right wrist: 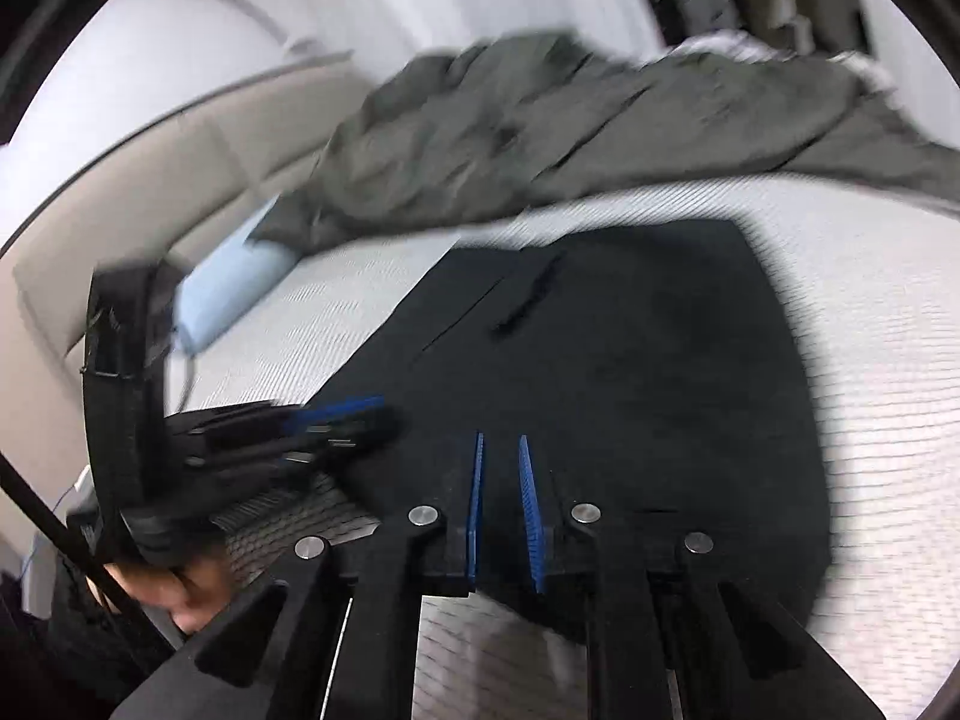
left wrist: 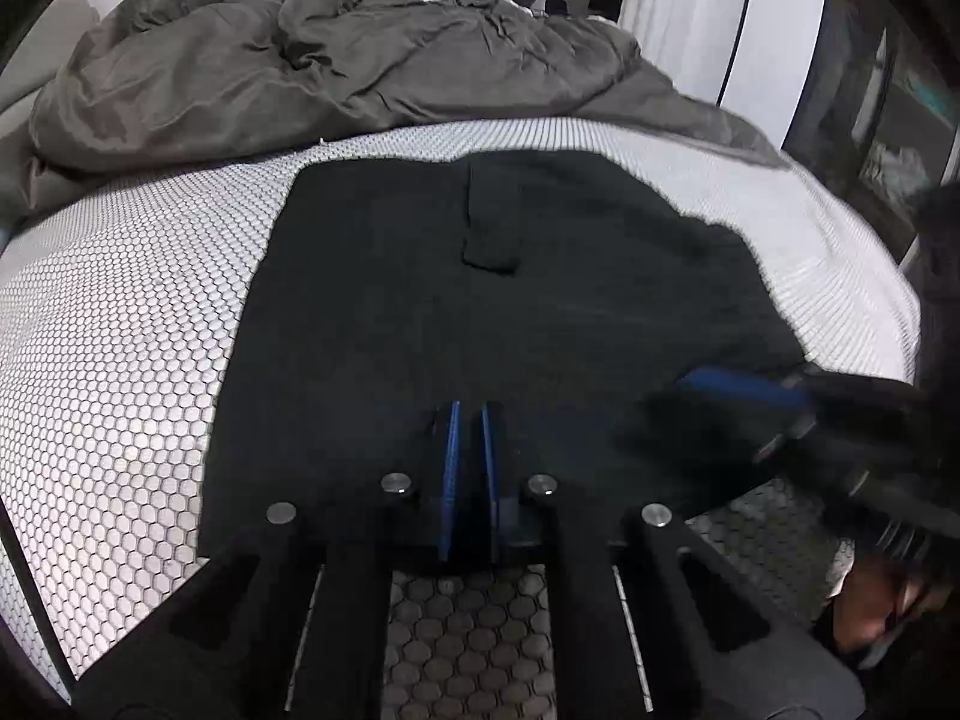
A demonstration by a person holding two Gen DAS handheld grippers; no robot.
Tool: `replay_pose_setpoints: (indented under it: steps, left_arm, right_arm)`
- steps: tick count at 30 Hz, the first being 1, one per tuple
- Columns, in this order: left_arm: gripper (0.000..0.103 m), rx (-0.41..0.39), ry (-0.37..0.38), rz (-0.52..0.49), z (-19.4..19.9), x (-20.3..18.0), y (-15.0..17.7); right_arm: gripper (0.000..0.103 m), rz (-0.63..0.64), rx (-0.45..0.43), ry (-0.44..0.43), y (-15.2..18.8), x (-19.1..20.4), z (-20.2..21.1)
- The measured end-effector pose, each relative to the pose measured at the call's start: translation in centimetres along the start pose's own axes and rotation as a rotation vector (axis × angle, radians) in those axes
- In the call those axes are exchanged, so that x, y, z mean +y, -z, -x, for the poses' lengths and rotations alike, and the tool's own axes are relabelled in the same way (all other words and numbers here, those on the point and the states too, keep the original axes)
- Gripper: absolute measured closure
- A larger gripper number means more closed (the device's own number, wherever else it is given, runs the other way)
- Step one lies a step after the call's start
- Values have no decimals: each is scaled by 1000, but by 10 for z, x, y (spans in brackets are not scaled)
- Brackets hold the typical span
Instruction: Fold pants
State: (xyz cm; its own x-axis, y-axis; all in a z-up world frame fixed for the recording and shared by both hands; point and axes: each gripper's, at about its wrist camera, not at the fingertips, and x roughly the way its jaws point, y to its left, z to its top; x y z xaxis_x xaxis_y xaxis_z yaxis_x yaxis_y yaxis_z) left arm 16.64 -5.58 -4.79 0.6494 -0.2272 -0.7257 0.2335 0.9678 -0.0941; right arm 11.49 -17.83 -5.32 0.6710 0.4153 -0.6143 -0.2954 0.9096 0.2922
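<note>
Pants (left wrist: 480, 312) near hem hidden | right view blurred

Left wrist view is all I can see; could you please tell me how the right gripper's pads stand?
Observer: The right gripper shows a narrow gap between its pads, over the pants' near hem; I cannot confirm a grip.
Operator: Thank you. Is anything lying left of the pants?
Observer: Yes, a light blue pillow beside the duvet.
Operator: And how does my left gripper look from outside?
Observer: The left gripper sits at the pants' near left corner, pads together.
</note>
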Motion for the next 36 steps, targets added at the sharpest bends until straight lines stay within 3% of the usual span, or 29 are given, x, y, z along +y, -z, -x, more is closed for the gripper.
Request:
replay_pose_setpoints:
  steps: [2,3,5,7,9,11,13,14,16,17,18,21,24,28,29,30,31,33,36]
  left_arm:
    - [98,-1,10,-14,1,7,1]
    - [99,1,26,-6,2,13,0]
    - [102,2,72,37,8,27,6]
    - [102,-17,-17,91,16,46,8]
    - [102,-20,-51,147,21,57,12]
    - [102,-10,-28,198,23,75,10]
    - [100,-11,-32,214,23,83,9]
    - [98,-1,-15,231,23,88,9]
    - [83,6,69,309,22,103,11]
    - [79,5,123,360,22,110,13]
    - [70,3,163,395,22,116,14]
    - [51,6,208,413,14,117,9]
    - [33,27,94,416,5,117,5]
    - [36,62,155,506,-13,132,8]
    - [43,74,184,507,-15,131,6]
    - [65,87,226,514,-20,129,3]
    - [66,99,242,526,-21,127,2]
    - [67,92,211,504,-23,120,-3]
    - [67,79,181,487,-23,115,-3]
  right_arm:
    - [91,14,81,33,4,9,-26]
    - [94,50,106,115,6,10,-33]
    - [94,60,83,201,7,0,-24]
    - [95,24,64,250,8,-15,-11]
    - [96,-31,56,185,14,-29,0]
    - [95,-57,45,136,19,-33,6]
    - [87,-19,45,124,17,-26,13]
    - [78,-14,40,102,15,-25,19]
    - [58,-44,4,114,5,-36,37]
    - [37,-61,-14,131,4,-42,47]
    - [25,-88,-34,163,2,-48,55]
    - [24,-179,-33,178,5,-80,70]
    - [24,-287,12,134,14,-106,66]
    - [24,-394,46,6,14,-127,55]
    - [24,-411,49,-38,9,-128,50]
    - [25,-420,52,-58,6,-130,45]
    - [26,-414,58,-39,3,-130,42]
    - [52,-354,80,68,-1,-124,32]
    - [65,-330,70,109,-3,-114,25]
